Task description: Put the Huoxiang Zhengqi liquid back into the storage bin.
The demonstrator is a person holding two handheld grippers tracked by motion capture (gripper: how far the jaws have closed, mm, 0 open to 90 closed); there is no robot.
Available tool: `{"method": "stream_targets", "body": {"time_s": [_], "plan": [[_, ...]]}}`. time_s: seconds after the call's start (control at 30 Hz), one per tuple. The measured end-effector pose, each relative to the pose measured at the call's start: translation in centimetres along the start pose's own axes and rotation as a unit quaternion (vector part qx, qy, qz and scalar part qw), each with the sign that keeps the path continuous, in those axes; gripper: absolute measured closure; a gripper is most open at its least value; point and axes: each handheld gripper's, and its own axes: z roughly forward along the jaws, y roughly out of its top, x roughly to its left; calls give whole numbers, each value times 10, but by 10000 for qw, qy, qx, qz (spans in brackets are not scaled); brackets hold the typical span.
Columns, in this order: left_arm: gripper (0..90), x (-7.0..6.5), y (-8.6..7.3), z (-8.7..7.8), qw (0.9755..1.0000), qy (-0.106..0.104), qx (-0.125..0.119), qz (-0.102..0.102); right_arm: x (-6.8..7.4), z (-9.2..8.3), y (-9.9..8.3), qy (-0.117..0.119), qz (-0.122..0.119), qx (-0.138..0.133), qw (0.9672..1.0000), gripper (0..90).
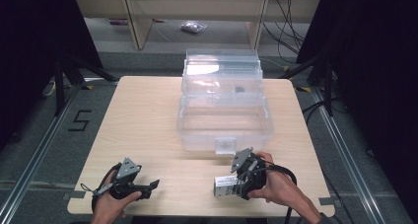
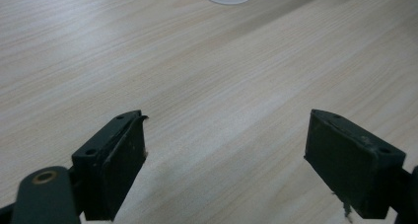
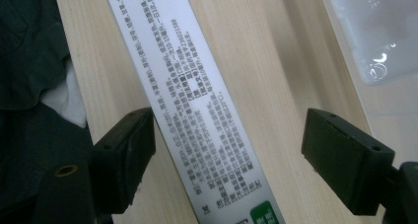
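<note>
Both tongs wide: right tongs (image 3: 226,160) straddle printed box (image 3: 197,110) near table edge (image 1: 197,213); left tongs (image 2: 226,160) over bare wood

Lab recording bay: black curtains (image 1: 29,46), floor rails (image 1: 34,155), loose cables (image 1: 288,21).

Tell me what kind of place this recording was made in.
Probably a lab or recording studio, not a home. A bare wooden table stands on grey carpet between black drapes, with metal rails along the floor, a taped "5" beside it, and loose cables behind.
</note>
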Motion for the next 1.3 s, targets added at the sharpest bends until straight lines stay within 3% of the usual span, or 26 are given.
{"method": "stream_targets", "body": {"time_s": [0.03,0.13,0.27,0.33,0.5,0.53,0.57,0.63,0.77,0.8,0.87,0.9,0.97,1.13,1.2,1.23,1.3], "plan": [[150,0,0,0,10000,0,0,0,1,1,1,5,46,44,10000,220],[150,0,0,-1,10000,21,-10,44,1,3,3,157,-142,93,9997,236],[150,0,0,-1,10000,8,-2,65,3,5,5,132,-70,192,9997,266],[150,0,0,-1,10000,17,-8,47,0,6,5,226,-236,196,9993,300],[150,0,0,-1,10000,18,-8,50,1,11,4,309,-220,347,9987,395],[150,0,0,0,10000,17,-13,48,0,12,5,353,-357,338,9982,413],[150,0,0,-1,10000,18,-15,52,2,13,5,370,-266,415,9981,440],[150,0,0,-1,10000,19,2,62,2,16,6,387,-465,478,9970,508],[150,0,0,-1,10000,18,-15,59,2,16,8,428,-614,566,9956,543],[151,0,0,-1,10000,4,17,80,-1,16,9,514,-828,604,9934,584],[151,0,0,-1,10000,18,-18,66,-2,17,9,620,-767,547,9936,621],[151,0,0,-1,10000,17,-13,67,0,15,9,625,-529,631,9946,637],[151,0,0,-1,10000,19,-5,62,0,14,10,608,-677,659,9937,644],[151,0,0,-1,10000,18,-11,46,0,13,12,618,-712,773,9925,648],[151,0,1,-2,10000,18,33,57,-4,12,14,702,-1027,633,9902,649],[152,0,0,-1,10000,19,20,52,-2,9,14,686,-924,656,9912,649],[152,0,1,-1,10000,20,20,59,-3,4,17,662,-1056,673,9899,650]]}}
